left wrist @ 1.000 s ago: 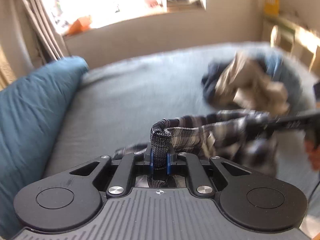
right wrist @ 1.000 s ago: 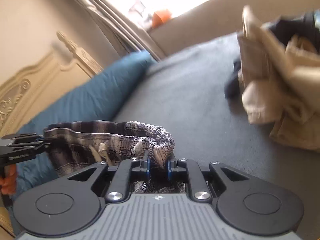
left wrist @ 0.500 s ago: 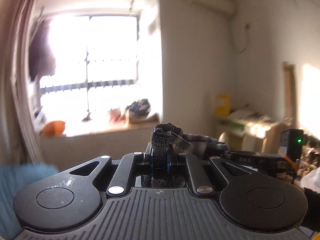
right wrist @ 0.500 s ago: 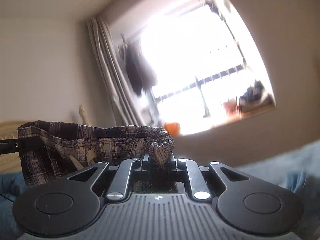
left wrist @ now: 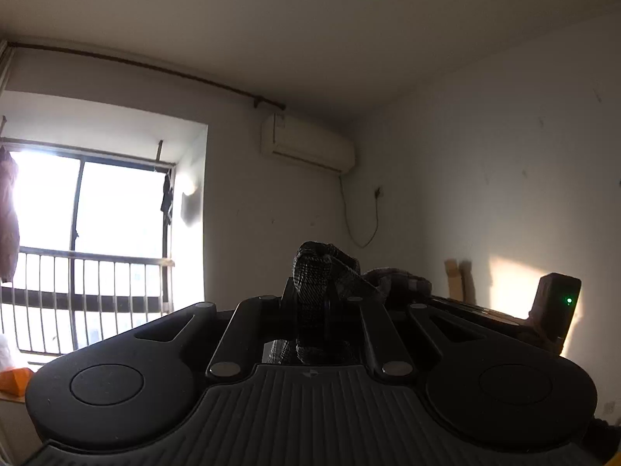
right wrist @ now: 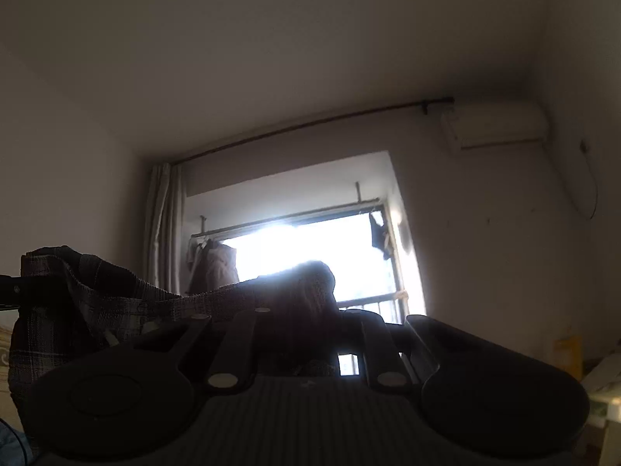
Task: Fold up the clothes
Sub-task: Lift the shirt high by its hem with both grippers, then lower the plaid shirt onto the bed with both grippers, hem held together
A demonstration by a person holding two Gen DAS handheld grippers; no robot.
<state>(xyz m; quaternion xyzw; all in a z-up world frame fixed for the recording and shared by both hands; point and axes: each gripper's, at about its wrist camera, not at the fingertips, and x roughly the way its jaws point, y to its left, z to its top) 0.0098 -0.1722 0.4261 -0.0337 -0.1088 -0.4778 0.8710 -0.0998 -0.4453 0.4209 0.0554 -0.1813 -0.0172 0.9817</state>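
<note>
Each hand-held gripper, left (left wrist: 310, 303) and right (right wrist: 306, 310), is clamped on the plaid garment (right wrist: 116, 303), whose bunched edge stretching toward nine o'clock could slip free.

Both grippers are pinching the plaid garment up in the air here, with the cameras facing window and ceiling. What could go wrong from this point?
1. Each grip is only a small bunched edge: the plaid garment pokes out of the left gripper and the right gripper, so a shake could pull it free.
2. No bed is in view, so laying it down would be blind.
</note>
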